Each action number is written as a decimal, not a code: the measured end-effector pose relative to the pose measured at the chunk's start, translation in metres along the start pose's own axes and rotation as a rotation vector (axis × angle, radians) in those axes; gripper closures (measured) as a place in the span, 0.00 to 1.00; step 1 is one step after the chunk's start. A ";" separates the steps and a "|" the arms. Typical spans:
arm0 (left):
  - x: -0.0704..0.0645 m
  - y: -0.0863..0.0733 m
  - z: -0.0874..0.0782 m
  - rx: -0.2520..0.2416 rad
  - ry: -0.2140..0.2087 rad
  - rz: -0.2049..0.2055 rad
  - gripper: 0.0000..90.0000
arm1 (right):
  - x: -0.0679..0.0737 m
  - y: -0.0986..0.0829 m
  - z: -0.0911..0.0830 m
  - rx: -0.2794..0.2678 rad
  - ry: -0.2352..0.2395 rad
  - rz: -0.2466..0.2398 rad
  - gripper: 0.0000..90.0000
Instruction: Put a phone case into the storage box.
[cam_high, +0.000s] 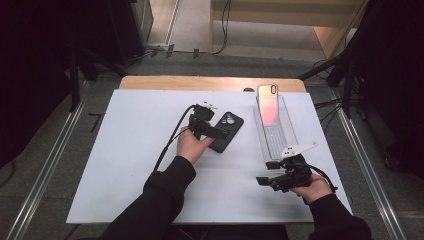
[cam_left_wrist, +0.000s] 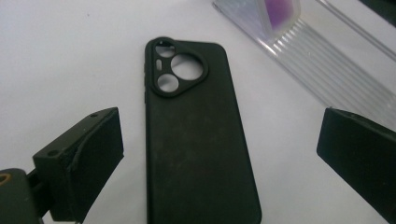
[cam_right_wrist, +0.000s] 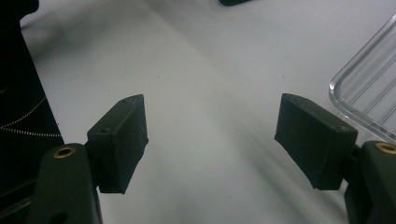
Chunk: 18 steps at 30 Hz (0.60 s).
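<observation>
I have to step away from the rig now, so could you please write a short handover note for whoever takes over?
Left gripper: open, jaws on either side of the black phone case, not closed on it.
Right gripper: open, holding nothing, over the white table beside the near end of the clear tray.
Things: the case lies flat, camera cutout up, left of the tray. A pink phone leans upright in the tray's far end.
Done: left gripper lined up on the case.
Left: probably grasp and lift the case; nothing is gripped yet.
</observation>
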<state>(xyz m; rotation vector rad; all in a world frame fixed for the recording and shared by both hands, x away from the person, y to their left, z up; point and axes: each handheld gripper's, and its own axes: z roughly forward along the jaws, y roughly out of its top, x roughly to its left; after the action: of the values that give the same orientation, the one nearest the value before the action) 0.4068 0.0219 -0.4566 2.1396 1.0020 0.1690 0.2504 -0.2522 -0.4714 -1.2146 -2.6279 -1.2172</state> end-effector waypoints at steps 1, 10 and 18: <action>0.000 0.001 0.002 -0.006 0.012 0.005 0.01 | 0.000 0.000 0.000 0.001 0.000 0.000 0.26; -0.002 0.003 0.016 -0.004 0.030 0.004 0.03 | 0.000 0.000 0.000 0.008 -0.003 -0.002 0.26; -0.002 0.000 0.024 0.017 0.036 0.016 0.03 | 0.000 0.001 0.000 0.009 -0.004 -0.003 0.26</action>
<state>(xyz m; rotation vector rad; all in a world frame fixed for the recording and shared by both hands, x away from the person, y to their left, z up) 0.4154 0.0066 -0.4731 2.1669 1.0111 0.2087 0.2504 -0.2516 -0.4710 -1.2132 -2.6366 -1.2030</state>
